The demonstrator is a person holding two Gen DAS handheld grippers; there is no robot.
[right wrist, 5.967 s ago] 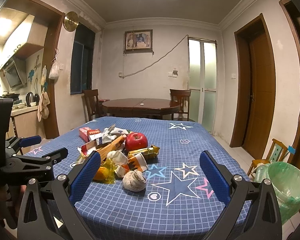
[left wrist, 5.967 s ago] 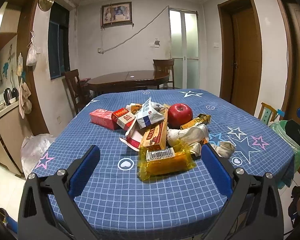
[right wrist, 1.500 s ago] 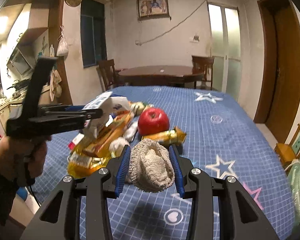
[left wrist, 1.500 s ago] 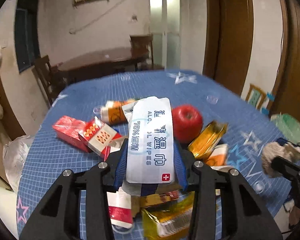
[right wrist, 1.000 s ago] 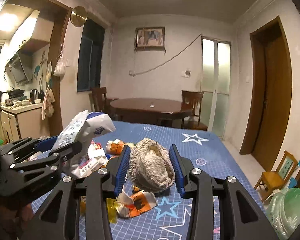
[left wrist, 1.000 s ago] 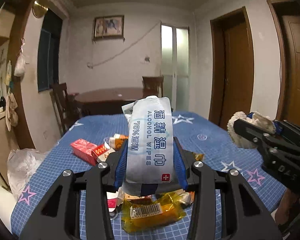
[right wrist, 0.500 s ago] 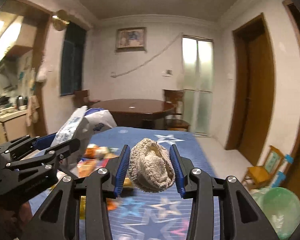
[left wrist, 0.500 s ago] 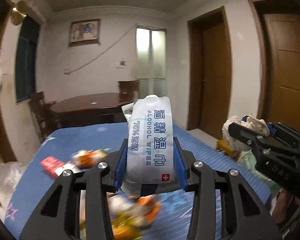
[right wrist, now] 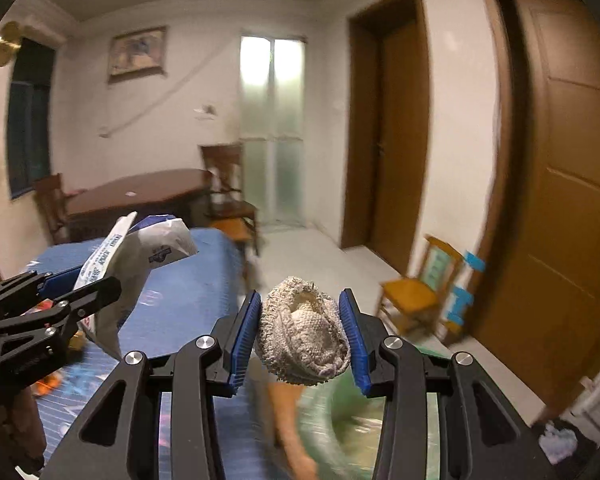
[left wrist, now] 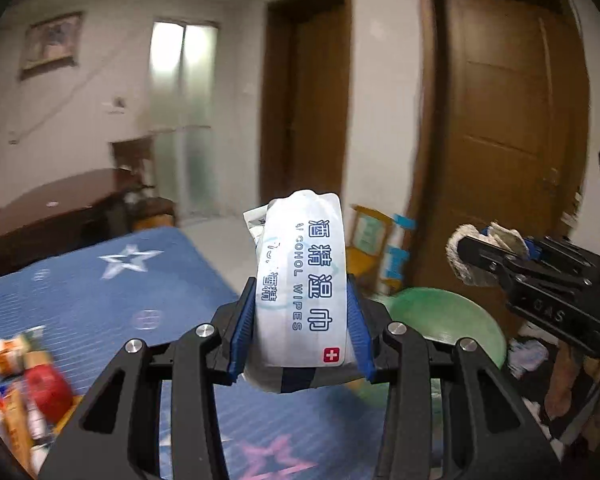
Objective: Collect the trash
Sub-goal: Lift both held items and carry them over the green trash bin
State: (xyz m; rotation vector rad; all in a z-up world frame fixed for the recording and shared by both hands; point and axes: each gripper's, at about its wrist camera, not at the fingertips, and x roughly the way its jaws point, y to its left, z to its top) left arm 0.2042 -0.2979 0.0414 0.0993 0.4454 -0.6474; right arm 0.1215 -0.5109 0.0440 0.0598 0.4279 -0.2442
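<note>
The white alcohol wipes packet (left wrist: pixel 304 280) stands upright between the blue pads (left wrist: pixel 242 326) of the left hand-held gripper (left wrist: pixel 300 330), clamped on both sides low down, its top well clear above the fingertips. From the right wrist view that same packet (right wrist: pixel 140 264) shows at the left, pinched in the left hand-held gripper (right wrist: pixel 80 284) and hanging out over the blue counter (right wrist: pixel 180 300).

Over on the other side, a crumpled off-white knitted rag (right wrist: pixel 304 338) sits squeezed between the right hand-held gripper (right wrist: pixel 304 336) pads, filling the narrow gap from pad to pad. The left wrist view catches it from the side: rag (left wrist: pixel 468 252) poking out past the black fingers of the right hand-held gripper (left wrist: pixel 496 256), up in the air off the right edge of the counter.

Below both loads lies the green-lined bin (left wrist: pixel 444 320), just past the counter's right edge, beside a small yellow chair (left wrist: pixel 364 240) and a brown door (left wrist: pixel 508 128). In the right wrist view the bin (right wrist: pixel 340 432) is a green blur directly under the rag.

Back on the counter (left wrist: pixel 100 292), at its near left corner, the leftover pile: a red apple (left wrist: pixel 46 386) and blurred wrappers (left wrist: pixel 8 356).
</note>
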